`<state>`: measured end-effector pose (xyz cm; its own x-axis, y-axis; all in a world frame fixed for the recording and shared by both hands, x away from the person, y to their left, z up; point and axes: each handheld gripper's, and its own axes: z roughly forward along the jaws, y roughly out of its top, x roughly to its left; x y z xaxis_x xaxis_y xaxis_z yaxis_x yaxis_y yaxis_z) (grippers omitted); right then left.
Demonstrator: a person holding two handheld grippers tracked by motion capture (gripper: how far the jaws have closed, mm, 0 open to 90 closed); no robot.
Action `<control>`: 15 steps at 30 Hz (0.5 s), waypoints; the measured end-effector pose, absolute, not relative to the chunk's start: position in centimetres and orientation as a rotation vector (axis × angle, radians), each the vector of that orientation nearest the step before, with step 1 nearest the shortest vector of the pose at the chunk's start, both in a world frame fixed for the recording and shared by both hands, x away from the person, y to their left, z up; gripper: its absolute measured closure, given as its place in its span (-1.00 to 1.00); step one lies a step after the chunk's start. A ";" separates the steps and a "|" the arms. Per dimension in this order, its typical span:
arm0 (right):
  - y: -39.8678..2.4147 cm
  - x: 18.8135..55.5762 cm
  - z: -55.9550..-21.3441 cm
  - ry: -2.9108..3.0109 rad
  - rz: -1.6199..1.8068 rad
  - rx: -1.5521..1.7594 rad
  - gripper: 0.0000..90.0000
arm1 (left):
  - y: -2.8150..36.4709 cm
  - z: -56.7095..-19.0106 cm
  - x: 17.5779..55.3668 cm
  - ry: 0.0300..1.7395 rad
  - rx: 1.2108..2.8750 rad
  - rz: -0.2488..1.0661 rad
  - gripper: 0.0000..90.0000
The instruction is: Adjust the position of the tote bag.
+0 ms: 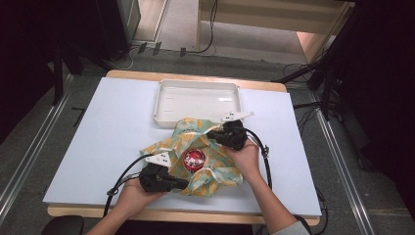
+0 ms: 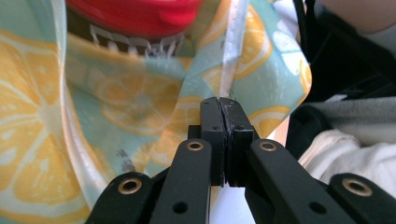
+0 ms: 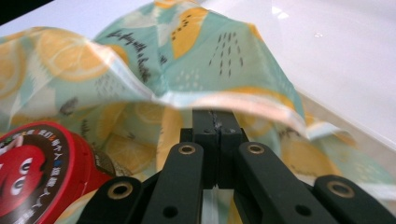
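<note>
1. A lemon-print cloth [image 1: 203, 152] lies crumpled near the middle of the white worktop [image 1: 112, 127], just in front of a white tray [image 1: 197, 100] that sits toward the far edge.
2. A round tin with a red lid [image 1: 194, 159] rests on the cloth, with folds of fabric raised around it.
3. The left gripper [image 1: 182, 183] sits at the near edge of the cloth, held by the person's left hand [image 1: 134, 195]. In the left gripper view its fingers [image 2: 212, 121] are pressed together on an edge of the cloth [image 2: 140, 102], with the red tin [image 2: 135, 16] just beyond.
4. The right gripper [image 1: 213, 134] is at the far right side of the cloth, held by the right hand [image 1: 244, 157]. In the right gripper view its fingers [image 3: 205, 123] are closed on a hem of the cloth [image 3: 187, 60], which arches up over them; the tin [image 3: 35, 168] lies low to the left.
5. A black cable trails from each gripper toward the person.
</note>
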<state>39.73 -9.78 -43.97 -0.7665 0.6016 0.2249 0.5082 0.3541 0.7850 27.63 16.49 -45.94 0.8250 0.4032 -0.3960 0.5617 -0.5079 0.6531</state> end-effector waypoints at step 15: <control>-8.0 40.6 -44.7 2.530 1.348 0.992 1.00 | 15.9 -47.5 26.2 0.705 2.212 -0.302 1.00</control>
<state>40.65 -7.99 -44.75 -0.7811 0.5916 0.2000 0.4960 0.3931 0.7743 26.25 15.87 -47.53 0.8179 0.3900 -0.4230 0.5753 -0.5426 0.6120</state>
